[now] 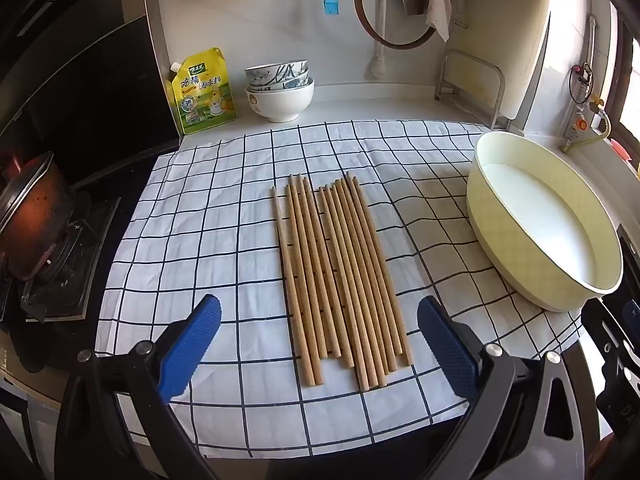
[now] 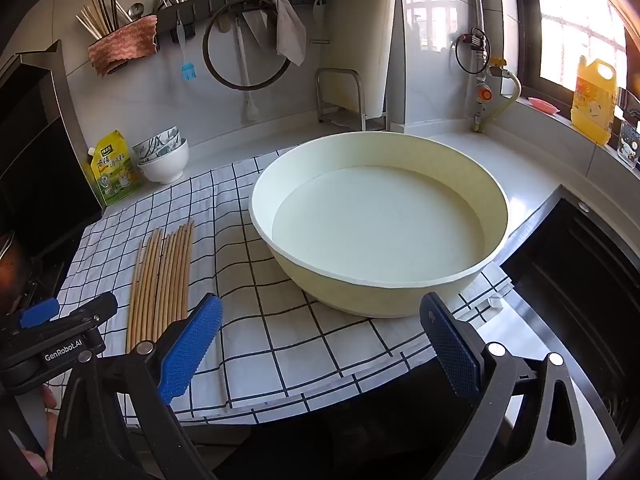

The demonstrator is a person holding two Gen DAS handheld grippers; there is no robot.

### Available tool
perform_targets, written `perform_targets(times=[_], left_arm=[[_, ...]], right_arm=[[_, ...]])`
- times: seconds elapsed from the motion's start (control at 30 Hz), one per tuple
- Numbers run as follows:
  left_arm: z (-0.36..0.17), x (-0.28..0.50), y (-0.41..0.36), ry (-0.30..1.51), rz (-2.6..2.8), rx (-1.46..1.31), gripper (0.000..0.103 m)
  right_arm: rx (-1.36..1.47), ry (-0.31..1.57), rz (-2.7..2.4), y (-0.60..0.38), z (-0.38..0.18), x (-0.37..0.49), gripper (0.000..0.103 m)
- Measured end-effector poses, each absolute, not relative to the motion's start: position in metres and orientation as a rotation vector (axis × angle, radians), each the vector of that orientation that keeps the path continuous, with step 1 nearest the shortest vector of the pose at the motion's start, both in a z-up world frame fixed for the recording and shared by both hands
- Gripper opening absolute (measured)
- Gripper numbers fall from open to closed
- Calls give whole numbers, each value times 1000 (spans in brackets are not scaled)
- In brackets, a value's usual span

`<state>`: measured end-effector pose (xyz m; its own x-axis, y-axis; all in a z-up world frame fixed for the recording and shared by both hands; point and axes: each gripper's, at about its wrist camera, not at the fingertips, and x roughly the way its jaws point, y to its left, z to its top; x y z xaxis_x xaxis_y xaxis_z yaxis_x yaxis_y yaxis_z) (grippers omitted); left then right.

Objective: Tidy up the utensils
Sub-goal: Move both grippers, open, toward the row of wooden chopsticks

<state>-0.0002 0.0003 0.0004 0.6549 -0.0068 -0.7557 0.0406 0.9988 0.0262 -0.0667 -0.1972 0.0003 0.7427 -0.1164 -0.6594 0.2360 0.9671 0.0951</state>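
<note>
Wooden chopsticks (image 1: 340, 276), slender, tapered and round, are lying side by side just ahead of our left gripper (image 1: 319, 346), whose ribbed blue jaws are standing spread and empty. Our right gripper (image 2: 320, 346) is hanging equally wide before the smooth cream basin (image 2: 500, 200). We are judging it best to close low across the thick ends, pinching few sticks.

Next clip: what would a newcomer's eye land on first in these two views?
First, the row of wooden chopsticks lying side by side in the middle of the checked cloth. Next, the big cream basin, empty, standing on the cloth to the right of them. Both the left gripper and the right gripper hang open above the cloth's near edge, holding nothing.
</note>
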Motion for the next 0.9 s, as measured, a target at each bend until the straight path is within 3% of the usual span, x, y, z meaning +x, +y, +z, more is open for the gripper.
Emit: perform_targets(times=[0.9], left_arm=[[0,1,-5,860,-24,55,97]], right_arm=[[177,717,-193,-200,0,-66,94]])
